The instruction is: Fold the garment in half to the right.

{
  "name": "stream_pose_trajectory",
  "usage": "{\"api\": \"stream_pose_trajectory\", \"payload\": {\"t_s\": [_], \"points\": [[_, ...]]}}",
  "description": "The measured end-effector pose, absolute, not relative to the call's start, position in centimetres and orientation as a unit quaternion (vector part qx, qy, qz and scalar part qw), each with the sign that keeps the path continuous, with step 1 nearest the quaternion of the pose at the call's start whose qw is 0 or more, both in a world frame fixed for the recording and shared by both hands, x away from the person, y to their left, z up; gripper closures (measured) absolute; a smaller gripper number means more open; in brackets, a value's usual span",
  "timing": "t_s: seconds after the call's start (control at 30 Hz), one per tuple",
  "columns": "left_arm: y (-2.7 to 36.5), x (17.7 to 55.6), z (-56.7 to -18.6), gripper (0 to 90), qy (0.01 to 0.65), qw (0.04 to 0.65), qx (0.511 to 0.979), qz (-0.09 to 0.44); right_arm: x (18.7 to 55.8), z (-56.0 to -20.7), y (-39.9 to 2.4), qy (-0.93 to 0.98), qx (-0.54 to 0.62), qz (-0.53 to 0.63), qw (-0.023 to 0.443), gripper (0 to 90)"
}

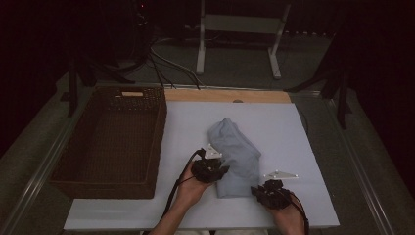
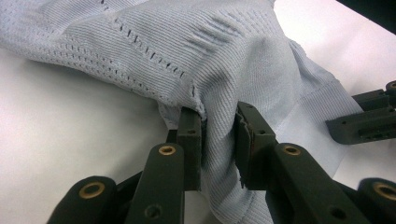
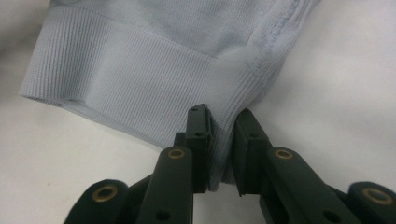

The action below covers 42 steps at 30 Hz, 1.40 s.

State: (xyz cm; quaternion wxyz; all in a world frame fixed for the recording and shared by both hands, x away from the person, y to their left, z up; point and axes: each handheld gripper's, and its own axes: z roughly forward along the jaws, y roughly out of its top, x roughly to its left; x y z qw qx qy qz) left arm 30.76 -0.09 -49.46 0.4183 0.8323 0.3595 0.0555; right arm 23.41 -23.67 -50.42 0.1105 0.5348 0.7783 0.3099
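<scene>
A pale blue knit garment [image 1: 235,152] lies folded on the white board [image 1: 279,122]. My left gripper [image 1: 215,169] is at the garment's left edge. In the left gripper view it [image 2: 219,121] is shut on a bunched fold of the fabric [image 2: 187,56], which fills the gap between its pads. My right gripper [image 1: 266,188] is at the garment's near right corner. In the right gripper view it [image 3: 224,116] is shut on the corner of the ribbed hem [image 3: 140,60]. The right gripper [image 2: 362,116] also appears at the right edge of the left gripper view, beside the cloth.
A dark wicker basket [image 1: 161,127] stands against the left side of the board, with nothing visible inside. A wooden strip [image 1: 227,95] runs along the board's far edge. Beyond it are cables and a white stand [image 1: 240,24] on the floor.
</scene>
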Motion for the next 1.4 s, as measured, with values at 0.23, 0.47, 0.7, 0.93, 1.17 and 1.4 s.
{"api": "stream_pose_trajectory", "payload": {"t_s": [0.23,0.47,0.7,0.93,1.17,1.4], "points": [[0.3,30.9,-49.4,67.6,0.364,0.431,0.825,0.036,23.1,-50.3,-23.9,0.78,0.533,0.31,0.106,79.0],[0.4,31.2,-49.5,50.9,0.369,0.441,0.818,0.018,22.7,-50.3,-24.3,0.781,0.532,0.31,0.104,79.1],[0.6,31.5,-49.5,38.8,0.38,0.452,0.806,0.015,22.6,-50.2,-24.3,0.784,0.527,0.31,0.104,79.1],[0.4,31.5,-49.5,28.0,0.38,0.46,0.802,0.018,22.3,-50.1,-24.3,0.788,0.522,0.307,0.108,79.0],[0.1,31.6,-49.7,24.1,0.38,0.464,0.8,0.019,22.0,-50.1,-24.6,0.79,0.52,0.304,0.113,79.1],[0.0,31.8,-49.6,21.9,0.381,0.468,0.797,0.016,21.9,-50.0,-24.7,0.793,0.516,0.302,0.117,79.1]]}}
